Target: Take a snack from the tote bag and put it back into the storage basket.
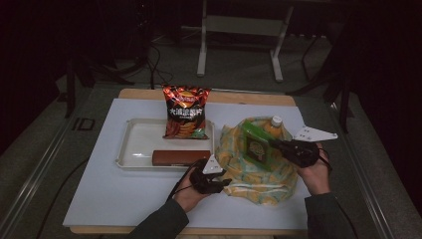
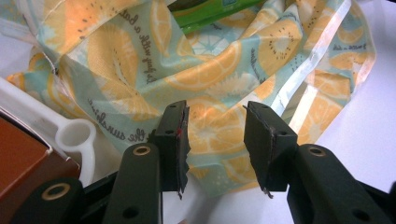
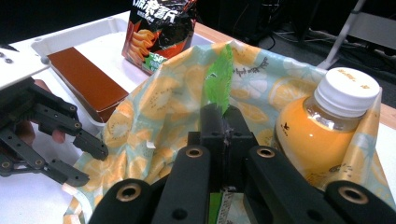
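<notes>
High view: a fabric bag printed with orange slices (image 1: 251, 167) is lying crumpled on the white desk (image 1: 124, 194), just right of a white tray (image 1: 137, 144). A green packet (image 1: 258, 144) is sitting tilted over the open bag, and an orange juice bottle with a white cap (image 1: 275, 124) is standing inside the bag at its far edge.

The right tool (image 1: 278, 145) is gripping the green packet: in the right gripper view its jaws are pressing together with the thin green edge (image 3: 218, 81) sticking up between them. The juice bottle (image 3: 327, 130) is standing just beside those jaws, with the bag fabric (image 3: 163, 102) rising around it.

The left tool (image 1: 225, 183) is resting at the near left edge of the bag. In the left gripper view the left tool (image 2: 217, 135) is showing its jaws standing apart, with the printed fabric (image 2: 140, 60) lying behind the gap; nothing is sitting between them. The tray rim (image 2: 74, 135) is appearing at the left of that view.

On the tray, a chip bag in red and black (image 1: 185, 112) is leaning at the far right side, and a brown rectangular box (image 1: 180, 157) is lying along the near rim. The person's hands are entering from the bottom edge in dark sleeves (image 1: 159, 224).
</notes>
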The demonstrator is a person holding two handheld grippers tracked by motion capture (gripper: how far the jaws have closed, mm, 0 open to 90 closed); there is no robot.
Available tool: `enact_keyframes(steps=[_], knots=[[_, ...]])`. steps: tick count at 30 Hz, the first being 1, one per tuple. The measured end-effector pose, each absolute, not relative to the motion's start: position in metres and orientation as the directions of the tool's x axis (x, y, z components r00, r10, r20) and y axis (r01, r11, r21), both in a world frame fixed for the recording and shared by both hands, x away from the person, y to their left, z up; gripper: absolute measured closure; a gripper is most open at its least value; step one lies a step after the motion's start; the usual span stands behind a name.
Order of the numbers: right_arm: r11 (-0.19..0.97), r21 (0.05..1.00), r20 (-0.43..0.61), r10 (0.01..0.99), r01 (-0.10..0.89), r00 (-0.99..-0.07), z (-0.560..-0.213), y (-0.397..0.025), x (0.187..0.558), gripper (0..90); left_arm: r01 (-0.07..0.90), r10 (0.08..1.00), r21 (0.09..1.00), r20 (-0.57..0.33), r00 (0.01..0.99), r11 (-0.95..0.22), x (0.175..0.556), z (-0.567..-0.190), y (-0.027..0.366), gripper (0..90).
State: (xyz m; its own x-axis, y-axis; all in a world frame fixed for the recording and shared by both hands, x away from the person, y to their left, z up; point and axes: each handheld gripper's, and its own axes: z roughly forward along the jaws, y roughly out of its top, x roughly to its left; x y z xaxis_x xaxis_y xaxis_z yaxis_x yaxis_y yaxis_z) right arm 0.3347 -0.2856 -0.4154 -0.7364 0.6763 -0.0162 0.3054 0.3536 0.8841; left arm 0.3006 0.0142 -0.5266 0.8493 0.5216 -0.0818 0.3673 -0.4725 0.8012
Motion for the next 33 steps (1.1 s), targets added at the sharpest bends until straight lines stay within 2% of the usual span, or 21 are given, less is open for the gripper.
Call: enact_keyframes(steps=[20,33], knots=[[0.359,0.896,-0.032,0.642,0.263,-0.766,-0.395,-0.281,0.333,90.0,0.377,0.522,0.792,-0.087,0.848,-0.481,0.303,-0.538,0.013,59.1],[0.391,0.894,-0.070,0.605,0.220,-0.793,-0.376,-0.279,0.317,90.0,0.371,0.520,0.795,-0.082,0.850,-0.480,0.302,-0.538,0.013,58.4]])
